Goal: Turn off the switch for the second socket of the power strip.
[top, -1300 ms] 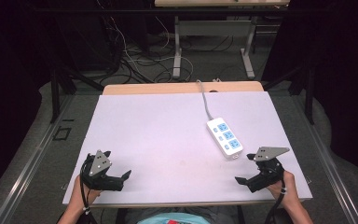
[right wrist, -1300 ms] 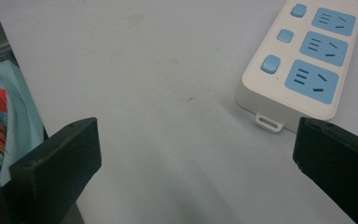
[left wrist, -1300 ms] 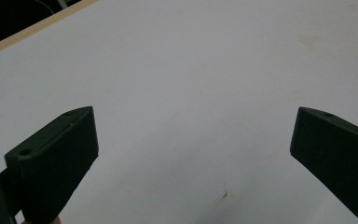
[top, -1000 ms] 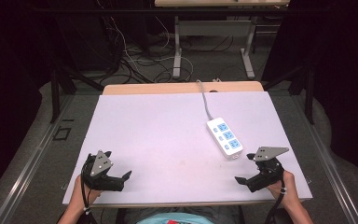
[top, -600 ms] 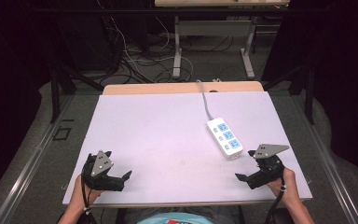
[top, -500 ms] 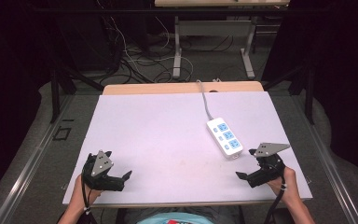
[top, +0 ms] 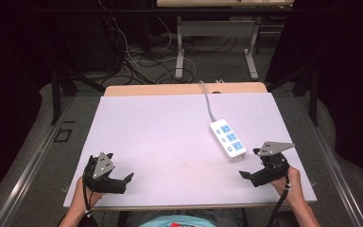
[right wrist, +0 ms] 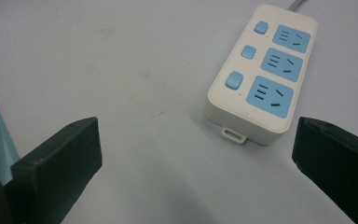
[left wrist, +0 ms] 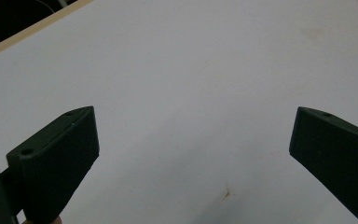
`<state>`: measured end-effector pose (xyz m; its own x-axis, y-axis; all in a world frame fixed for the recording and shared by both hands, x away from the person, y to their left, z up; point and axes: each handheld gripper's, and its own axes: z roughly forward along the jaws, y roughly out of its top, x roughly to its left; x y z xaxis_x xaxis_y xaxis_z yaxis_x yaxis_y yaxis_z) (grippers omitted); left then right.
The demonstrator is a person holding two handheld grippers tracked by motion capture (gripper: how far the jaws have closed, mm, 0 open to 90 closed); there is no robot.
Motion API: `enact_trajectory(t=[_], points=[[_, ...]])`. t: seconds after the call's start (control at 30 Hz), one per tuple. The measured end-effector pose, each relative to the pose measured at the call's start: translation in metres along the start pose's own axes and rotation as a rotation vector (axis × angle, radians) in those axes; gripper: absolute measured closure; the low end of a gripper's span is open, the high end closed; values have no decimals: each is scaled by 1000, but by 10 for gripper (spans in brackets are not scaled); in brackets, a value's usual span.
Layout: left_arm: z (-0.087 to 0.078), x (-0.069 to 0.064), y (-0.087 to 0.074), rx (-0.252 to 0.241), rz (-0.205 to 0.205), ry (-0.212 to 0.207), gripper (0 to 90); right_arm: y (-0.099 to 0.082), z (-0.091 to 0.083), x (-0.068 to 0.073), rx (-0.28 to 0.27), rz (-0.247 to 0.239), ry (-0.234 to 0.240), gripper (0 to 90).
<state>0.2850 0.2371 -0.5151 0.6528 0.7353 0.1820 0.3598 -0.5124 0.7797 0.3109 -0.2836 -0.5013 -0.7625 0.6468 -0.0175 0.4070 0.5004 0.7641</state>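
**Tabletop holdings: power strip approach, both grippers empty**

Tabletop (top: 170, 137): white sheet over a wooden board, wood strip exposed along the far edge. Faint brown speck in the left gripper view near that gripper; otherwise bare on the left half.

Power strip (top: 228, 138): white body, three blue sockets, three blue buttons beside them. Lying flat on the right half, nearer the right edge than the centre, long axis angled toward the near right corner. Grey cable (top: 206, 101) running off the far edge. Seen close in the right gripper view (right wrist: 261, 74), between and beyond the jaws, small hanging tab facing the camera. Untouched.

Right gripper (top: 249, 176): near right corner, just short of the strip's near end. Jaws spread wide, holding nothing. Shifted slightly rightward and nearer the strip's end over the last second; likely lining up for a reach, contact not yet made.

Left gripper (top: 125, 178): near left corner, well apart from the strip. Jaws spread wide, holding nothing. Position unchanged over the same interval; apparently idle.
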Motion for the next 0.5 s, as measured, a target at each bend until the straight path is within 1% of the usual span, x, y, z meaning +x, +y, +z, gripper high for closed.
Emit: enact_trajectory(t=[0.07, 0.17, 0.27, 0.33, 0.4, 0.47, 0.5], points=[[1, 0, 0, -4, -1, 1, 15, 2, 0, -1, 0, -6, 0, 10], [0, 1, 0, 2, 13, 8, 15, 4, 1, -1, 3, -5, -5, 11], [0, 0, 0, 0, 10, 10, 15, 8, 3, -2, 8, -8, -7, 13], [0, 0, 0, -2, 0, 5, 15, 12, 4, -3, 14, -3, -15, 13], [0, 0, 0, 1, 1, 4, 14, 13, 5, -4, 19, -3, -5, 13], [0, 0, 0, -1, 0, 4, 14, 15, 6, -6, 24, 2, -20, 14], [1, 0, 0, -1, 0, 4, 15, 16, 7, -7, 18, 4, -18, 14]])
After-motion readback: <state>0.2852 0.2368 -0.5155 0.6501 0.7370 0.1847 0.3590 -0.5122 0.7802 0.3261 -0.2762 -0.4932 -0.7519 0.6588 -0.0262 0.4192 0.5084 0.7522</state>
